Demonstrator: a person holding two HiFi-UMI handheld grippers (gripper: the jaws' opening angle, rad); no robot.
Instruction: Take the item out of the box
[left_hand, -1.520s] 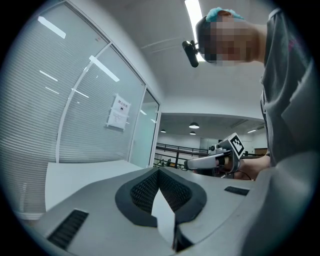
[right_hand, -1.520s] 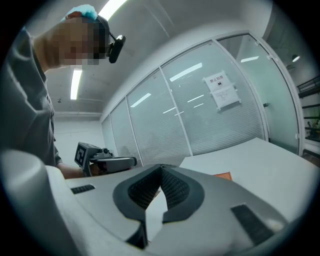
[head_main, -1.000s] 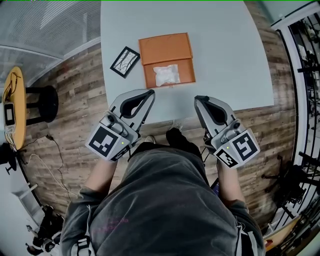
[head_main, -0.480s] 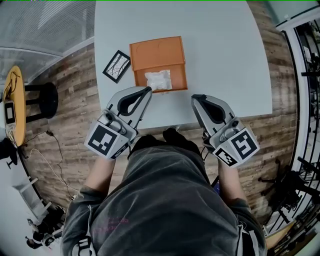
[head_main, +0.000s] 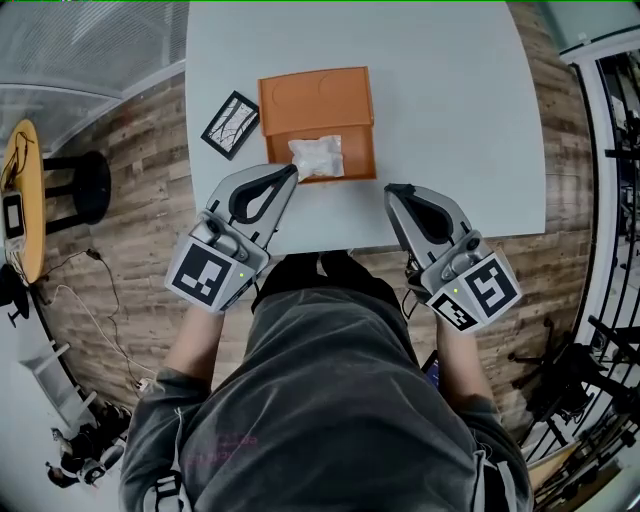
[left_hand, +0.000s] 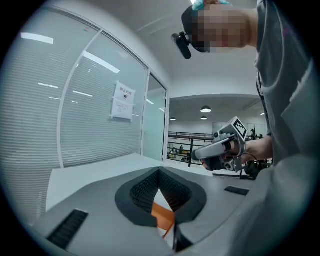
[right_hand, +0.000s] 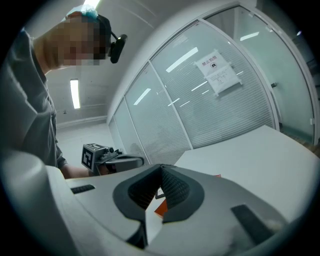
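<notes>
We've moved left gripper (head_main: 291, 171) and right gripper (head_main: 392, 190) closer to the open orange cardboard box (head_main: 315, 100). Both jaws are pinched together and empty, and the white crumpled bag (head_main: 316, 157) is untouched.

No legible text anywhere.
Paper notice (left_hand: 123, 100) taped on glass partition (left_hand: 100, 125): heading plus lines of print, too small to read.
Left marker cube (head_main: 210, 277), right marker cube (head_main: 478, 293): black-and-white square codes, no letters.
Black-framed card (head_main: 230, 124) on worktop (head_main: 450, 120): line pattern only.
</notes>
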